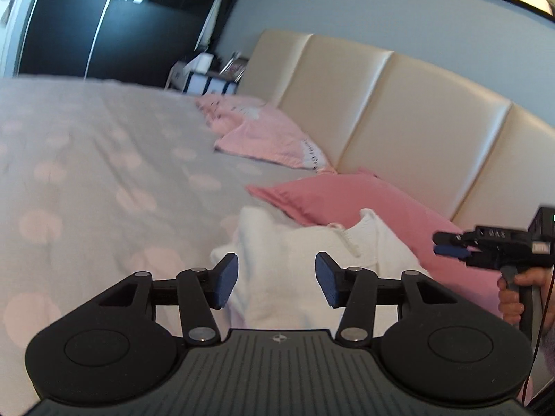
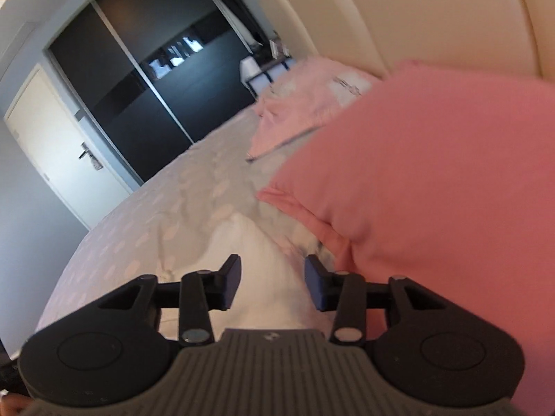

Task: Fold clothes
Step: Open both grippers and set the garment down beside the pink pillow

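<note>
Both grippers released above the white garment on the bed

Left gripper [image 1: 276, 281] and right gripper [image 2: 272, 283] tilt downward, jaws apart, nothing between the pads; the crumpled white garment [image 1: 298, 260] lies beside the pink pillow [image 1: 353, 204].

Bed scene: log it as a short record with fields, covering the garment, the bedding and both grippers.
surface: grey spotted bedcover
garment: white garment, rumpled, lying on the bedcover beside the pink pillow
farther pillow: pale pink pillow by the cream headboard
left gripper: open, garment beyond its pads
right gripper: open, over the garment
fold: not yet made
</note>
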A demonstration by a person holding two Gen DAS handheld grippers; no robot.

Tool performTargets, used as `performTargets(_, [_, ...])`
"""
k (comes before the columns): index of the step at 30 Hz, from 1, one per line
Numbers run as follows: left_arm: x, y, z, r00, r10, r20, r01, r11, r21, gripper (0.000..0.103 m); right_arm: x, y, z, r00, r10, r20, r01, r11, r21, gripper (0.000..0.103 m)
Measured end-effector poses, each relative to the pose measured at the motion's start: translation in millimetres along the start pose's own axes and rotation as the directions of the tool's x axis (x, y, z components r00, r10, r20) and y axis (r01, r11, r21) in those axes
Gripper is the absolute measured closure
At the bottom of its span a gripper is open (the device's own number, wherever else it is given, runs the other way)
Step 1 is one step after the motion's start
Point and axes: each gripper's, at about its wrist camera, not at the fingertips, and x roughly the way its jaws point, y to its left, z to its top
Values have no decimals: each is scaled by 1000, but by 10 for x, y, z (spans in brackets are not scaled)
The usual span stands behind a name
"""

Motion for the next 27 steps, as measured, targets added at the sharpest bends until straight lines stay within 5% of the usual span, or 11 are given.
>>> performTargets(4, [45,-323,12,1000,10,20,-12,996,84,66,127,393,-45,1000,16,12,-14,995,-101,77])
performTargets(8, [320,-413,-104,1000,7,-5,-7,998,59,66,462,567,-145,999,-37,13,38,988,-149,78])
performTargets(16, [826,-376,-320,998,17,-56,-11,995,99,69,1054,12,-374,995,-103,-14,103,995,1,93])
performTargets(21, [1099,-319,-362,994,28,-102,-19,996,87,71,1240,-129,-380,993,-121,-4,121,992,26,93])
performTargets(27, [947,-418,-350,996,35,-85,-23,990,139,71,1126,-275,-351,992,-127,-8,127,984,124,86])
